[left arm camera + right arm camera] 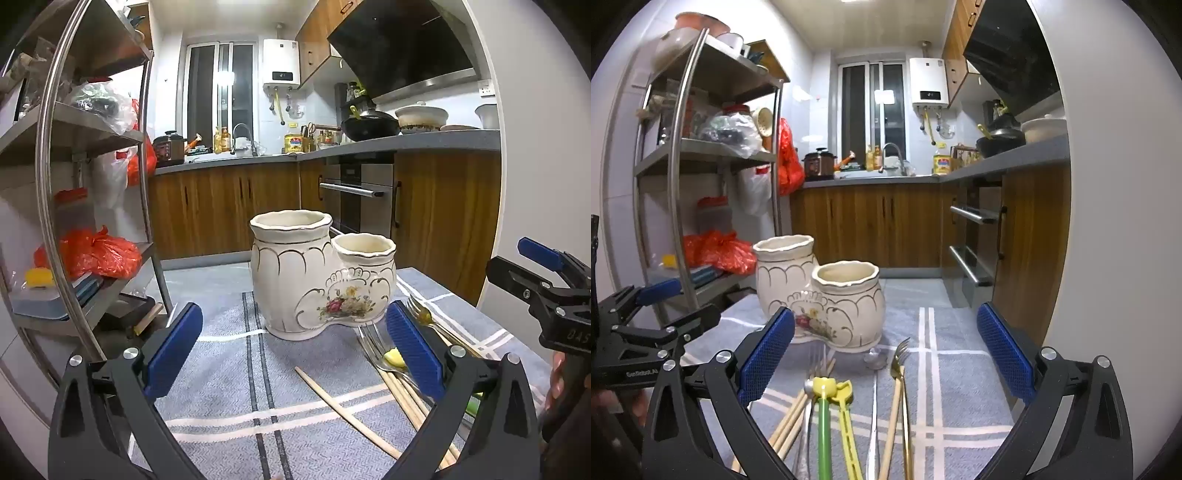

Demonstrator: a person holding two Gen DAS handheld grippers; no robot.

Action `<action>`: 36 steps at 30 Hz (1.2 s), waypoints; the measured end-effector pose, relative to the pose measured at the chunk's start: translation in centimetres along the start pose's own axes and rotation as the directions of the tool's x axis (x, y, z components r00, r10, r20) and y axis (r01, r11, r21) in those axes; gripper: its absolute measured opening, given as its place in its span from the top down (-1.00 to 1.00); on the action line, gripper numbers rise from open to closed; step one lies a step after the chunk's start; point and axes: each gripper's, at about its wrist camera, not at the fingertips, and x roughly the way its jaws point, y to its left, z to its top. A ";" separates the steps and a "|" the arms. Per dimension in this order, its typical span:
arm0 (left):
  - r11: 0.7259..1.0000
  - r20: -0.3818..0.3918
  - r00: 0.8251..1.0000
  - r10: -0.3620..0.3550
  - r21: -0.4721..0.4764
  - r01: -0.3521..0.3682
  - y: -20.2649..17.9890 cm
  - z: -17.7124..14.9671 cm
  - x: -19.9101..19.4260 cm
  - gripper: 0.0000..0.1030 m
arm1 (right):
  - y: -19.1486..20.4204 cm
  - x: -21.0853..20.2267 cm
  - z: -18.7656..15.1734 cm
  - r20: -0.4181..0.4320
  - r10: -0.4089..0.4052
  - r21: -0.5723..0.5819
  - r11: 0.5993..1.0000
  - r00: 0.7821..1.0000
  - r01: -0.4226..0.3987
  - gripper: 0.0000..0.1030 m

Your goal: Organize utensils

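Grey checked cloth (pixel 960 369), utensils (pixel 827 406) between gaping right hand-held gripper (pixel 886 354) fingers

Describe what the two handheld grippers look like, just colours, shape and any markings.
Both match: the left gripper and right gripper have black, angular plastic frames with triangular cut-outs and silver round bolts at the joints. Each finger ends in a flat blue pad with a fine mesh texture. White lettering is printed on the bodies, only partly readable. No cables or sleeves are visible; a bit of bare hand shows.
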 end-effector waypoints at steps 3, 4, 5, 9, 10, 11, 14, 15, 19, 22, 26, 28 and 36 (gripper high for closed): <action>1.000 -0.001 1.000 0.002 0.003 -0.002 0.0 0.0 -0.1 -0.90 | 0.0 0.0 0.0 0.012 0.004 0.003 1.000 1.000 -0.004 -0.90; 1.000 -0.001 1.000 0.002 0.003 -0.002 0.0 0.0 -0.1 -0.90 | 0.0 0.0 0.0 0.010 0.003 0.002 1.000 1.000 -0.003 -0.90; 1.000 -0.001 1.000 0.002 0.003 -0.002 0.0 0.0 -0.1 -0.90 | 0.1 0.0 0.0 0.008 0.003 0.000 1.000 1.000 -0.003 -0.90; 1.000 -0.005 1.000 0.002 0.004 -0.002 0.0 0.0 -0.1 -0.90 | 0.0 -0.2 0.0 0.009 0.007 0.004 1.000 1.000 -0.007 -0.90; 1.000 -0.007 1.000 0.002 0.006 -0.002 0.0 -0.4 0.2 -0.90 | 0.1 -0.3 0.1 0.009 0.007 0.004 1.000 1.000 -0.007 -0.90; 1.000 -0.008 1.000 0.002 0.006 -0.002 0.0 -0.4 0.2 -0.90 | 0.1 -0.5 0.1 0.009 0.007 0.004 1.000 1.000 -0.007 -0.90; 1.000 -0.006 1.000 0.003 0.006 -0.003 -0.1 -0.6 0.2 -0.90 | 0.1 0.0 0.0 0.005 0.006 0.004 1.000 1.000 -0.006 -0.90; 1.000 -0.010 1.000 0.002 0.006 -0.002 0.0 -0.3 0.2 -0.90 | 0.0 0.0 -0.1 0.006 0.005 0.004 1.000 1.000 -0.005 -0.90; 1.000 -0.009 1.000 0.002 0.007 -0.002 -0.1 -0.4 0.2 -0.90 | 0.1 0.1 -0.1 0.003 0.006 0.004 1.000 1.000 -0.006 -0.90; 1.000 -0.008 1.000 0.002 0.008 -0.002 -0.1 -0.5 0.3 -0.90 | 0.1 0.2 -0.1 0.001 0.005 0.004 1.000 1.000 -0.005 -0.90; 1.000 -0.008 1.000 0.003 0.007 -0.003 0.0 -0.7 0.4 -0.90 | 0.1 0.1 -0.1 0.000 0.005 0.003 1.000 1.000 -0.005 -0.90; 1.000 -0.008 1.000 0.003 0.008 -0.003 0.0 -0.8 0.4 -0.90 | 0.1 0.1 -0.2 0.001 0.005 0.004 1.000 1.000 -0.005 -0.90; 1.000 -0.007 1.000 -0.001 0.006 0.001 0.1 -0.6 0.2 -0.90 | 0.3 0.5 -0.6 -0.007 0.009 0.006 1.000 1.000 -0.009 -0.90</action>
